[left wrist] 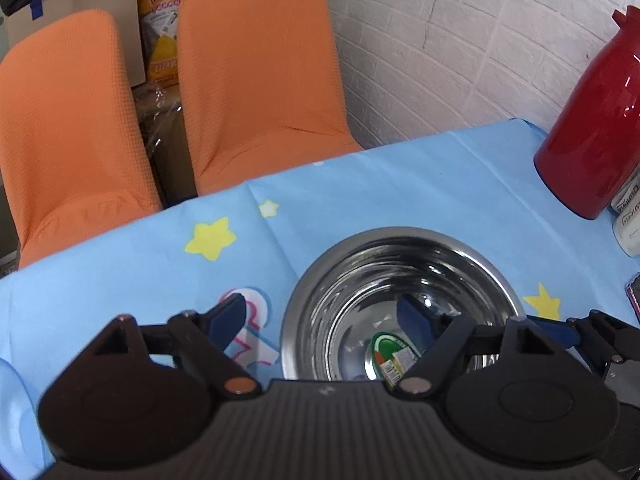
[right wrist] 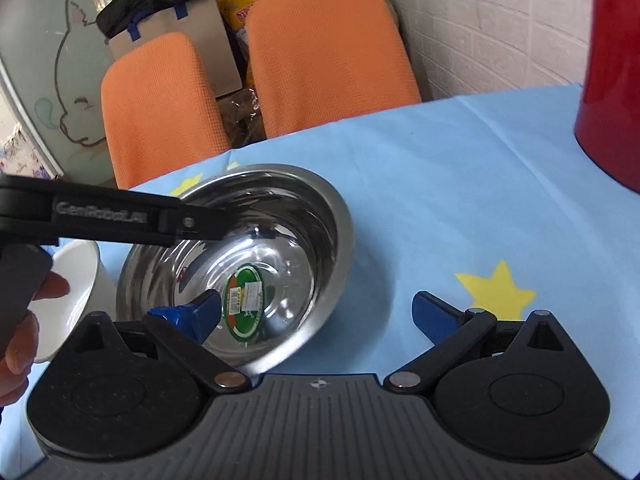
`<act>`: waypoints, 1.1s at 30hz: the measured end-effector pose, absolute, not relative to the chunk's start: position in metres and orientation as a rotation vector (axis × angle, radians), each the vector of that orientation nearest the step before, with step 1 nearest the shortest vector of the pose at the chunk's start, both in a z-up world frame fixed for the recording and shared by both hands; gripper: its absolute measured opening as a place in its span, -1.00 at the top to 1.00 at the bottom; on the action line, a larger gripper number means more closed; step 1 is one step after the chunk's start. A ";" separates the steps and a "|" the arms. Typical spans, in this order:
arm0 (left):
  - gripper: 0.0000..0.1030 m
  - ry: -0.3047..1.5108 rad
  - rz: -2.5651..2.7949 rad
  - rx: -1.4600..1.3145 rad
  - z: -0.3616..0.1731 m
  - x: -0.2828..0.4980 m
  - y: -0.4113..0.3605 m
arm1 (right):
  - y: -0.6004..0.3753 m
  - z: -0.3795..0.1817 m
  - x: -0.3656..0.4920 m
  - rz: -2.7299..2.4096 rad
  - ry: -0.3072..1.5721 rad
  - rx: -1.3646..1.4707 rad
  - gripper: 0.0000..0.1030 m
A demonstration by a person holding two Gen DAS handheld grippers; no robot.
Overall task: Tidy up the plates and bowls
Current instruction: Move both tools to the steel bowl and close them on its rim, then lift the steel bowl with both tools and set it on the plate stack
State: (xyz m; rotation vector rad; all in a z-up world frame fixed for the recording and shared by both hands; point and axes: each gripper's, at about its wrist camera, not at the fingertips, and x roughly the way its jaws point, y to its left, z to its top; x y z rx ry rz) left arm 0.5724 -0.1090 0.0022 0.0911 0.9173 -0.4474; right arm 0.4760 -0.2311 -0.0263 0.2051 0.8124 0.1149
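A steel bowl with a green label on its bottom sits on the tabletop, which is covered by a light blue cloth printed with yellow stars. In the left wrist view the bowl lies at about 5 o'clock from the centre, and the left gripper straddles its near-left rim with fingers spread apart: one blue pad is outside on the cloth, the other inside the bowl, neither pressing the wall. In the right wrist view the right gripper also has its fingers apart, the left pad over the bowl's interior beside the label, the right pad over bare cloth at 4 o'clock; whether the inner pad touches the metal cannot be told. A white bowl stands just beside the steel one at 9 o'clock, next to the person's hand. A red jug stands at 2 o'clock near the brick wall, and two orange chairs wait beyond the far edge.
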 end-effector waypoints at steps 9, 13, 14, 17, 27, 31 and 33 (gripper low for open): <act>-0.03 0.974 -0.522 0.189 -0.013 0.565 -0.121 | -0.210 -0.025 0.466 0.204 0.803 0.134 -0.73; 0.03 0.980 -0.542 0.218 -0.009 0.557 -0.128 | -0.204 -0.018 0.466 0.230 0.822 0.163 -0.75; 0.03 0.980 -0.542 0.225 -0.008 0.554 -0.129 | -0.204 -0.016 0.464 0.223 0.824 0.158 -0.75; 0.03 1.001 -0.550 0.225 -0.005 0.546 -0.129 | -0.206 -0.010 0.454 0.226 0.818 0.170 -0.76; 0.04 0.974 -0.526 0.218 0.015 0.454 -0.114 | -0.189 0.007 0.386 0.222 0.790 0.183 -0.76; 0.01 0.956 -0.507 0.197 0.024 0.404 -0.099 | -0.180 0.013 0.342 0.233 0.756 0.182 -0.76; -0.01 0.949 -0.497 0.189 0.027 0.380 -0.089 | -0.174 0.017 0.321 0.245 0.746 0.177 -0.76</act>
